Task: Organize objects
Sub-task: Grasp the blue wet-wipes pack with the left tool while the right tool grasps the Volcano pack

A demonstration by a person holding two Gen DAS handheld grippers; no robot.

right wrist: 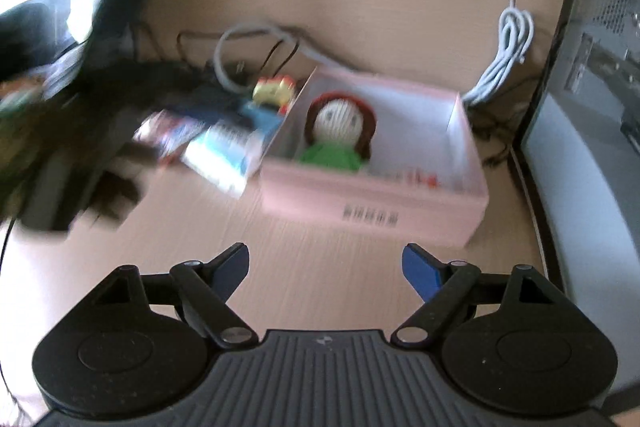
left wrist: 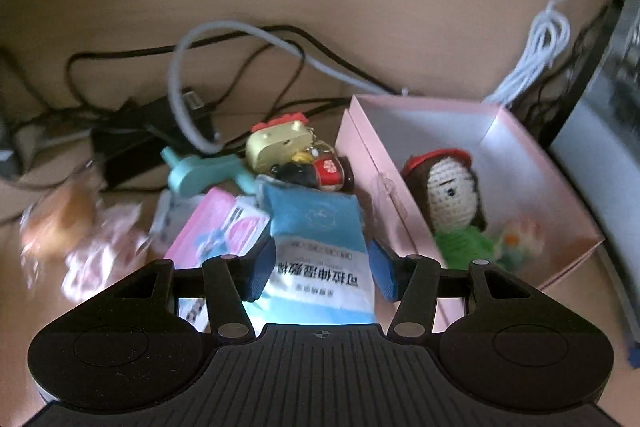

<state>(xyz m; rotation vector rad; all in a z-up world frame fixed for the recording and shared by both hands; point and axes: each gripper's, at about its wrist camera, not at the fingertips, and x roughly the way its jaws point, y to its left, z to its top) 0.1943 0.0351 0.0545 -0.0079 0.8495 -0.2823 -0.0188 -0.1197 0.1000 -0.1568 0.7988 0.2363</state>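
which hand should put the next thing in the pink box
Left. The left tongs already straddle the blue and white packet, right beside the pink box. The right tongs are open and empty over bare table in front of the box.

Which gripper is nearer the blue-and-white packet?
Left. The left gripper has its fingers around the blue-and-white packet; the right gripper hangs open over bare table, well short of it.
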